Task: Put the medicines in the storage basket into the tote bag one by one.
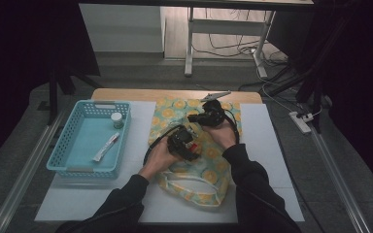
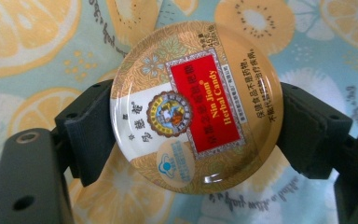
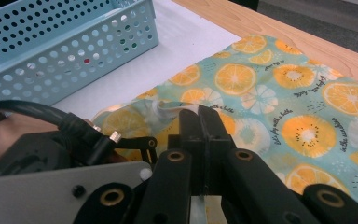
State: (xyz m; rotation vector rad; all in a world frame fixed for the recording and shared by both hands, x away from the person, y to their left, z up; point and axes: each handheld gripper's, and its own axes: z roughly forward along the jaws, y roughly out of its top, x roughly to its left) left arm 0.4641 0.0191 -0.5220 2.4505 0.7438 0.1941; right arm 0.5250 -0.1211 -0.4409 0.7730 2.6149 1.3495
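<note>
- The left gripper (image 2: 196, 135) pinches a round Nin Jiom Herbal Candy tin (image 2: 196, 106) by its rim, one black pad on each side, lid toward the camera.
- In the high view the left gripper (image 1: 183, 142) and the tin's red label (image 1: 193, 146) hang over the middle of a citrus-print fabric bag (image 1: 201, 191) spread on the white mat (image 1: 272, 160).
- The right gripper (image 3: 204, 122), jaws pressed together, pinches a fold of the bag's fabric (image 3: 279, 107); from above the right gripper (image 1: 208, 116) sits just beyond the left one, over the bag's far part.
- A black cable (image 1: 150, 148) loops from the left gripper across the bag's near-left edge; the bag's pale handles (image 1: 189, 179) lie near the person's forearms.
- Well to the left stands a light-blue perforated basket (image 1: 60, 150) holding a white tube (image 1: 105, 147) and a small white-capped jar (image 1: 117, 119).
- The wooden table (image 1: 126, 94) edge shows beyond the mat.
</note>
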